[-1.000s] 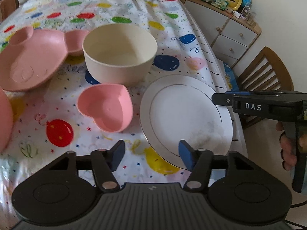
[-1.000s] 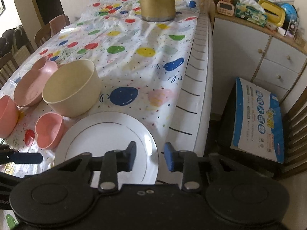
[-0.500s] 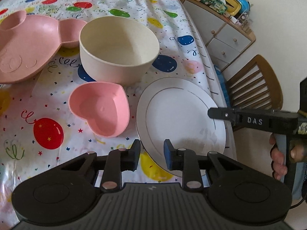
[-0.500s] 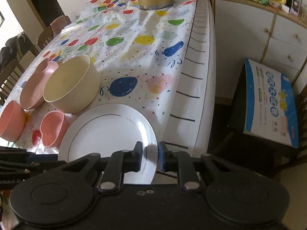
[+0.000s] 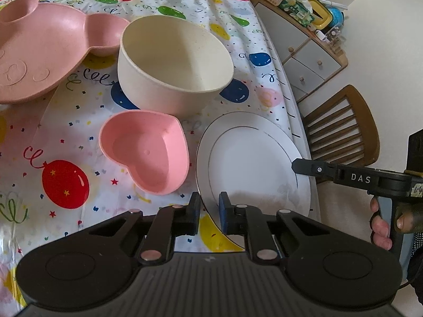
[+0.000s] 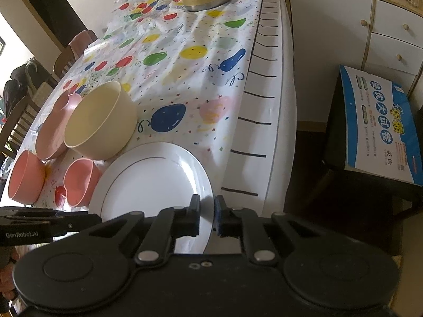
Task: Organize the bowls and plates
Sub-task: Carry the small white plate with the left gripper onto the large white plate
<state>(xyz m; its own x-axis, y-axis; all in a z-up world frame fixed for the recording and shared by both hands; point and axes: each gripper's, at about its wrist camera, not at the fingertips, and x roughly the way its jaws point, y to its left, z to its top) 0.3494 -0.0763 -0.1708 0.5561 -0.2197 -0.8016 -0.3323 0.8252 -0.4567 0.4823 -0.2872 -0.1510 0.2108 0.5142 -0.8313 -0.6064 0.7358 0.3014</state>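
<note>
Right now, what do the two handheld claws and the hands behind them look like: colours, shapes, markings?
Both are matte black plastic: a wide body with two round discs, silver pivot pins and linked arms. The left claw and right claw each have one black and one blue finger pad. Seen side-on, the right one reads "DAS" in white; the left one reads "GenRobot.AI". Bare fingers of the right hand wrap a black handle; no sleeve is clearly visible.

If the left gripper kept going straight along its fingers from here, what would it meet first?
The left gripper already has the near rim of the white plate between its nearly closed fingers, so it would push onto that plate first. Beyond it stands the cream bowl, though depth is hard to judge.
</note>
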